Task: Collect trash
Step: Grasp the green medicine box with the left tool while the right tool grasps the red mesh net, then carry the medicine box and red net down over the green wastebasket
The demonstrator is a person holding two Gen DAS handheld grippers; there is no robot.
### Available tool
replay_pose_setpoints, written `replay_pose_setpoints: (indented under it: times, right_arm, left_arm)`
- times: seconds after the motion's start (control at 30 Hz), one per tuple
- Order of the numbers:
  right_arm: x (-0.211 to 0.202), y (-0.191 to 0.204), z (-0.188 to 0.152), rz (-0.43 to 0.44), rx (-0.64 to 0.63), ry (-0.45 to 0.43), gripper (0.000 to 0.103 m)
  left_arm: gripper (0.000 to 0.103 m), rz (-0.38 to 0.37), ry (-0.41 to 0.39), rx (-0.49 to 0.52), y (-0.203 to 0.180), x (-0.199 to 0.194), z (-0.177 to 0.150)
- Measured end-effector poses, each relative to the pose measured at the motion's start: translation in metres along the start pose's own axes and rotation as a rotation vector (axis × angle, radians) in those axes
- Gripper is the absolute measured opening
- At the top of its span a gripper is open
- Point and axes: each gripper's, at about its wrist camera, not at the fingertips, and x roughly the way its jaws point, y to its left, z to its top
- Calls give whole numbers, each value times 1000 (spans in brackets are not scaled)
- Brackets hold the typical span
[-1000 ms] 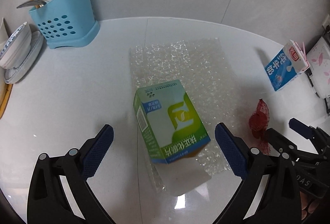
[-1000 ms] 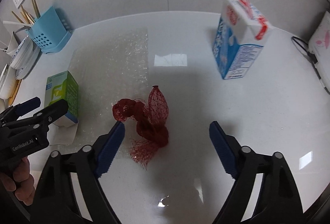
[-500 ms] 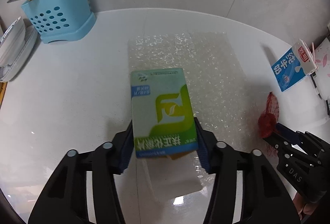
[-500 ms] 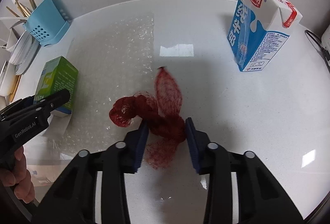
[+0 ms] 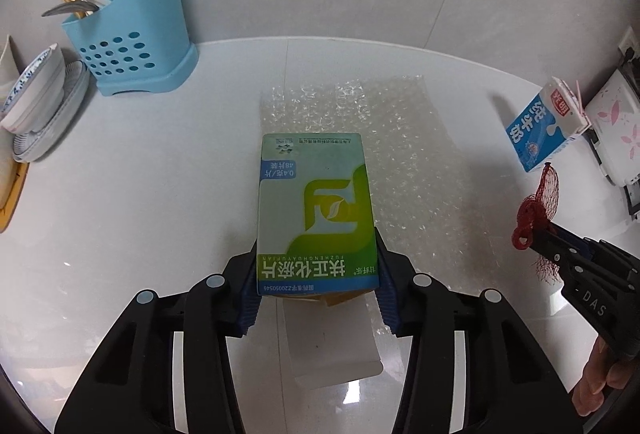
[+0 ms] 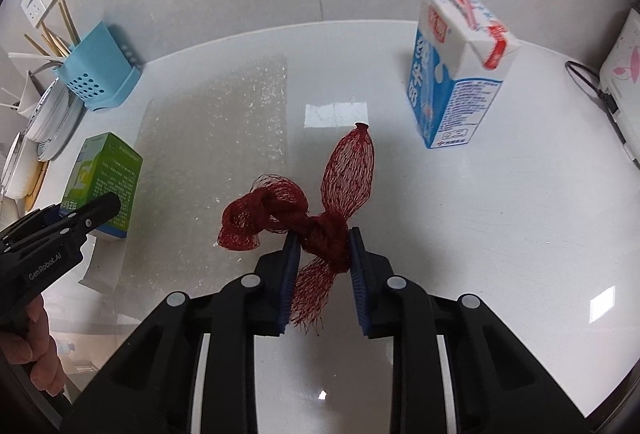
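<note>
My left gripper [image 5: 318, 274] is shut on a green and white medicine box [image 5: 316, 202], its blue pads pressing both long sides, and the box hangs a little above the white table [image 5: 140, 194]. The right wrist view shows the same box [image 6: 108, 174] at the far left. My right gripper [image 6: 324, 246] has a knotted red net bag [image 6: 348, 170] between its jaws, which are still closing; the pads squeeze the knot and the loose ends dangle clear of the table. The left wrist view shows that net [image 5: 540, 194] at its right edge.
A sheet of bubble wrap [image 5: 360, 106] and a white leaflet [image 5: 332, 346] lie under the box. A blue and white milk carton [image 6: 452, 74] with a straw stands at the back right. A blue cutlery holder [image 5: 128, 42] and stacked bowls [image 5: 36, 102] stand at the left, a white device [image 5: 612, 122] at the right.
Both grippers went from wide open to closed: the left on the medicine box, the right on the red net bag. Both things have since risen off the table.
</note>
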Motion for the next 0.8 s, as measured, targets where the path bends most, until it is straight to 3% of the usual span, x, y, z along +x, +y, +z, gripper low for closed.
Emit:
replay_pose_setpoints:
  times: [0.8]
  right_arm:
    - [-84,-18,-68,-40,-44,-75,23]
  left_arm:
    - [46,-31,-14,41,-40,-65,-70]
